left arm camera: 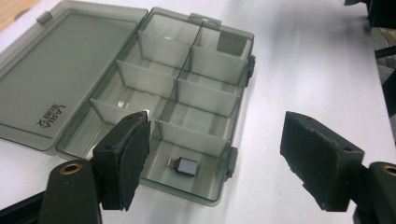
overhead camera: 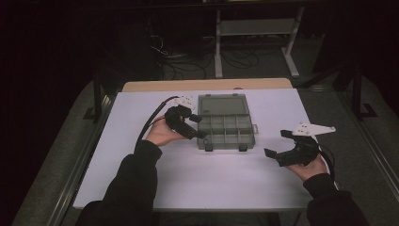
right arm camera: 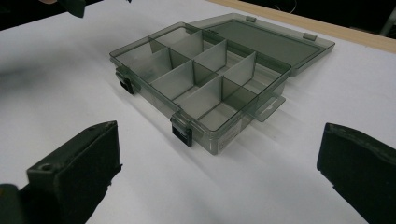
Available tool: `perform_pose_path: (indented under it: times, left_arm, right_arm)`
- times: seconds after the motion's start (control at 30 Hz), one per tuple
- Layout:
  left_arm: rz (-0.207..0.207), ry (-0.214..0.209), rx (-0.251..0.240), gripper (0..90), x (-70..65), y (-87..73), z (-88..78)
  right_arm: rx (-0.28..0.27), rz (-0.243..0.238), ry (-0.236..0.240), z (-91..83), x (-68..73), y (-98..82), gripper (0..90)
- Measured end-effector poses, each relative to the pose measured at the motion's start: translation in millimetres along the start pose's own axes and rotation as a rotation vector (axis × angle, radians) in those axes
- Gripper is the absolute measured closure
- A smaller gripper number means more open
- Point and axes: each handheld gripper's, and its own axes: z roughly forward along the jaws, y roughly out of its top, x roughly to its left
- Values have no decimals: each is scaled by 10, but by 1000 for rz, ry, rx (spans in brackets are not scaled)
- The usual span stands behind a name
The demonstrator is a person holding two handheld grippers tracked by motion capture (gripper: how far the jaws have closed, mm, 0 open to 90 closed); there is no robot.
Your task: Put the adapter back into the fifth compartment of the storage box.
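The left gripper (overhead camera: 199, 126) hangs over the left front corner of the smoky translucent plastic compartment box (overhead camera: 226, 126), at the centre of the high view, its jaws spread with nothing between them. In the left gripper view a small dark rectangular adapter with a metal plug (left arm camera: 184, 165) lies flat on the floor of the nearest corner compartment, low in the frame between the two black pads (left arm camera: 128, 154), touched by neither. The box's hinged lid (left arm camera: 51, 74) lies folded open flat on the white surface (overhead camera: 188, 179), occupying the upper left of that view. The right gripper (overhead camera: 278, 143) is held at the lower right of the high view, near the box but apart from it, jaws spread wide and empty. In the right gripper view the box (right arm camera: 201, 79) sits at upper centre, its two front latches (right arm camera: 182, 130) facing the jaws.
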Motion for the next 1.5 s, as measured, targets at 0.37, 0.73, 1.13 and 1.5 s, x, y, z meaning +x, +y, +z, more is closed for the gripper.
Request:
perform_pose_path:
  times: [0.37,0.73,1.13,1.5]
  left_arm:
    - [10,16,-2,62,-90,22,-162]
    - [24,67,-19,0,-159,-49,-294]
    - [27,97,-50,0,-217,-181,-424]
    - [2,122,-74,0,-230,-425,-544]
  right_arm:
    - [6,1,-4,13,-8,-3,0]
    - [7,5,-6,13,-7,-7,0]
    - [9,5,-6,13,-5,-9,0]
    - [13,4,-8,13,-7,-13,0]
